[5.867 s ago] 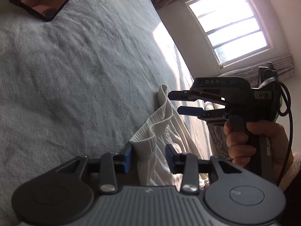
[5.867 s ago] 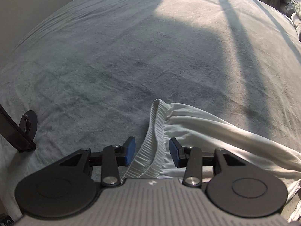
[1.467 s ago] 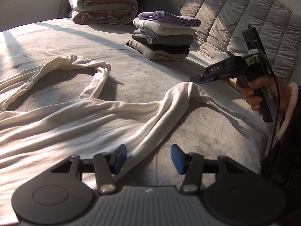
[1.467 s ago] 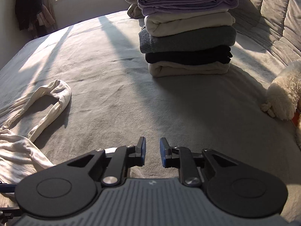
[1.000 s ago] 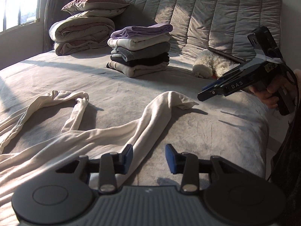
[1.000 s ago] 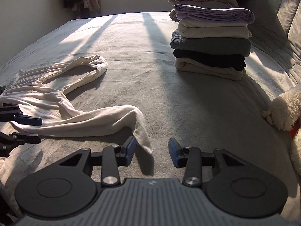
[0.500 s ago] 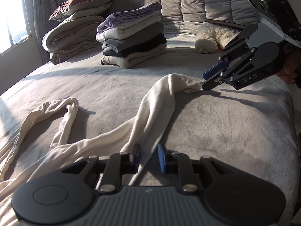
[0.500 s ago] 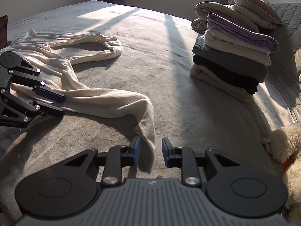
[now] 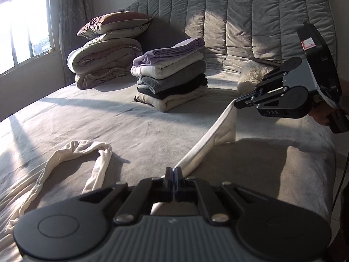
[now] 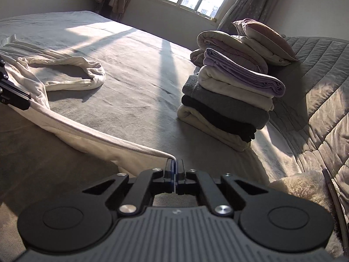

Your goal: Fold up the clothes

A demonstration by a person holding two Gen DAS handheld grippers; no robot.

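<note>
Stack [image 9: 171, 80] of five folded clothes is sitting on the bed [image 9: 130, 122], plus one cream garment [image 9: 209, 139] stretching taut. Left gripper [image 9: 173, 174] and right gripper [image 10: 174, 167] are both clamping tight on its edge.

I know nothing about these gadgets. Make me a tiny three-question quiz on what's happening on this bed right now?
1. True or false: both grippers are shut on the cream garment.
2. What colour is the top item of the folded stack? A) purple B) red C) green
3. Fill in: the garment's other leg lies in a ____ on the bed.

Key: 1 true: left gripper and right gripper both pinch it. 2 A. 3 loop.
</note>
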